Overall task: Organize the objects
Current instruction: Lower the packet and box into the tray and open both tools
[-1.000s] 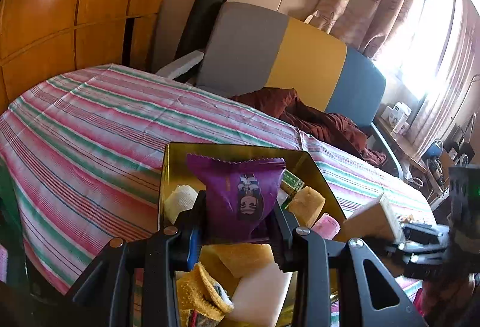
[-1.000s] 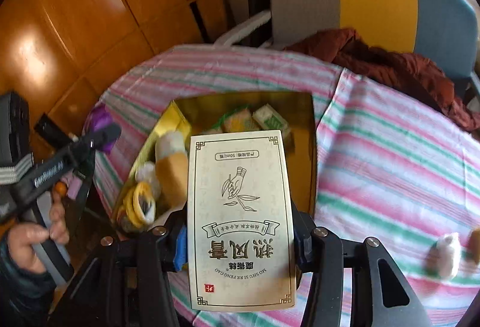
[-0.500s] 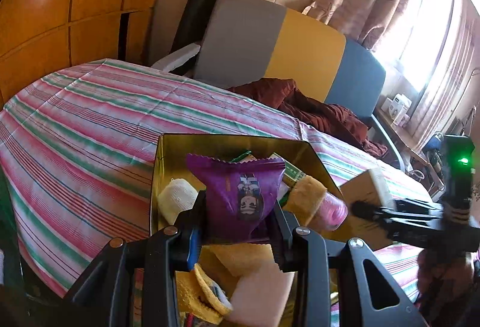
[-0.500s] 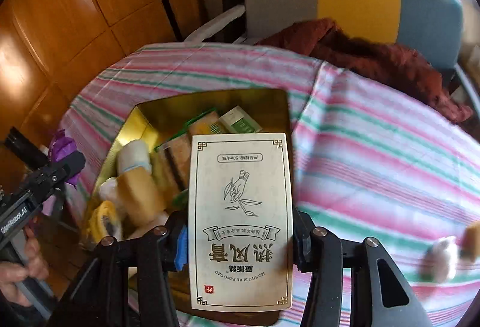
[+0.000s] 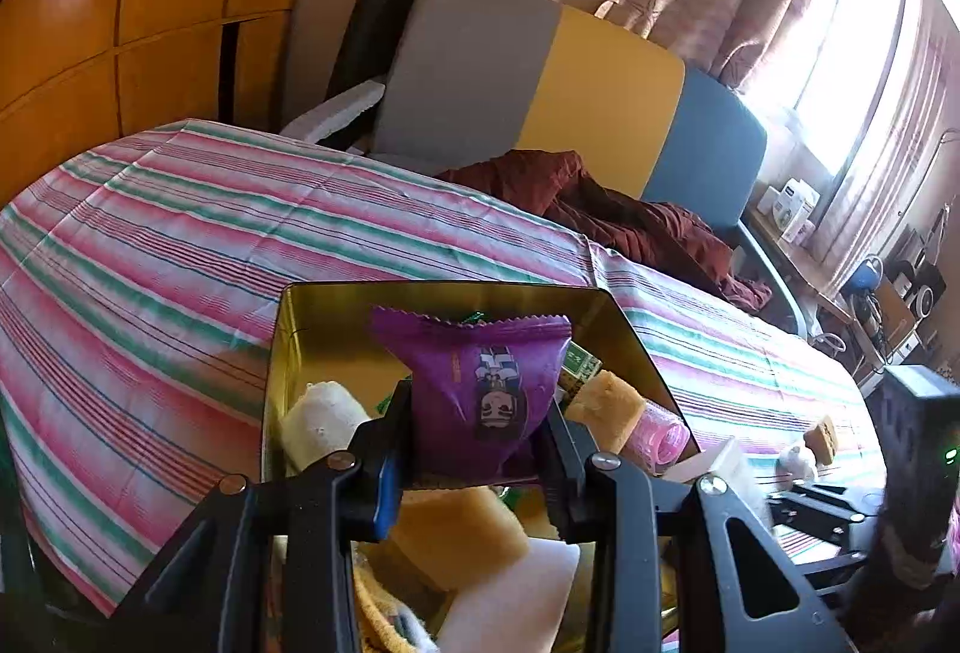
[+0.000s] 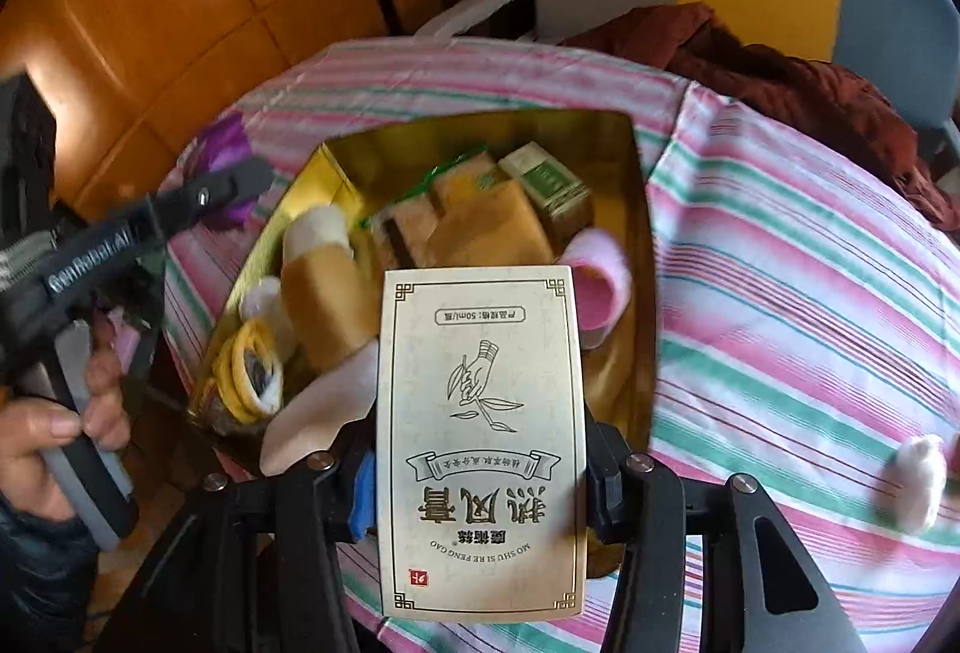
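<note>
Poised over the gold tin (image 6: pixel 641 209) on the striped tablecloth (image 6: pixel 810 293): right gripper (image 6: pixel 480 464) clamping a cream carton (image 6: pixel 483 431) lengthwise toward it, left gripper (image 5: pixel 477 428) pinching a purple snack packet (image 5: pixel 480 383) above its near end

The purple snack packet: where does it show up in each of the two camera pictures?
Left wrist view: the purple snack packet sits centre frame, clamped in the left hand-held gripper, above the gold tin.
Right wrist view: only a blurred purple edge shows at upper left, behind that gripper's finger, left of the tin.
Shared landmark: the pink roll inside the tin.
</note>
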`<state>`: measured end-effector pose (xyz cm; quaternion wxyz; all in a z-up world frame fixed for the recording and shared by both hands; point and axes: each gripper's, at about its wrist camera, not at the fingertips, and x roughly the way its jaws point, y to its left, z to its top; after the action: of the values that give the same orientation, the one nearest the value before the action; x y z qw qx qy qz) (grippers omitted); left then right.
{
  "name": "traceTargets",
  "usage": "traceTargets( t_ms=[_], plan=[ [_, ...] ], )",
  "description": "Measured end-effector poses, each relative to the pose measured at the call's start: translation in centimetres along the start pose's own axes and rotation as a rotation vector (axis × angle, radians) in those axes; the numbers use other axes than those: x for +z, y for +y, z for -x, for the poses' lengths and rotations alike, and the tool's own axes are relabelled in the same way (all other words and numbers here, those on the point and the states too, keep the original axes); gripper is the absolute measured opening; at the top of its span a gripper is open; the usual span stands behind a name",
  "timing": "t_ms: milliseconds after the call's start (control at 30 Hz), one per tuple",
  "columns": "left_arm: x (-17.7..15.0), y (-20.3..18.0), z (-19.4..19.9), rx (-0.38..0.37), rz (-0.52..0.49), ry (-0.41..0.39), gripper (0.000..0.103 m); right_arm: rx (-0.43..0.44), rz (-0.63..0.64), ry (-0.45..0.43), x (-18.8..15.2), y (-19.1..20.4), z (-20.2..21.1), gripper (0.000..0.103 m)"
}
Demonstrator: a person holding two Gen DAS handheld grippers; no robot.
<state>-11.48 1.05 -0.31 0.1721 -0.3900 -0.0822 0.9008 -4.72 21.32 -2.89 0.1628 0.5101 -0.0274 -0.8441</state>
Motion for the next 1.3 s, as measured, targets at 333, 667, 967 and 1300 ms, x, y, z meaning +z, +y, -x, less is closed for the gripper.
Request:
traceTargets(
  t_ms=[333,667,967,1300],
  plan=[
    [0.5,0.6,-0.3,0.014,0.016,-0.008,0.037,-0.060,-0.066,-0.186,3.6,-1.8,2.5,0.051],
    [0.2,1.8,0.4,0.026,0.041,-0.015,0.037,-0.047,0.146,-0.072,8.9,1.4,-2.6,0.051],
    [-0.3,2.3,0.4,0.035,0.050,-0.009,0.037,0.130,0.246,0.086,0.8,4.6,-2.6,0.051],
    [1.3,-0.1,0.0,0.017,0.005,-0.015,0.037,-0.024,0.192,0.023,-0.4,1.4,-2.1,0.052]
  ],
)
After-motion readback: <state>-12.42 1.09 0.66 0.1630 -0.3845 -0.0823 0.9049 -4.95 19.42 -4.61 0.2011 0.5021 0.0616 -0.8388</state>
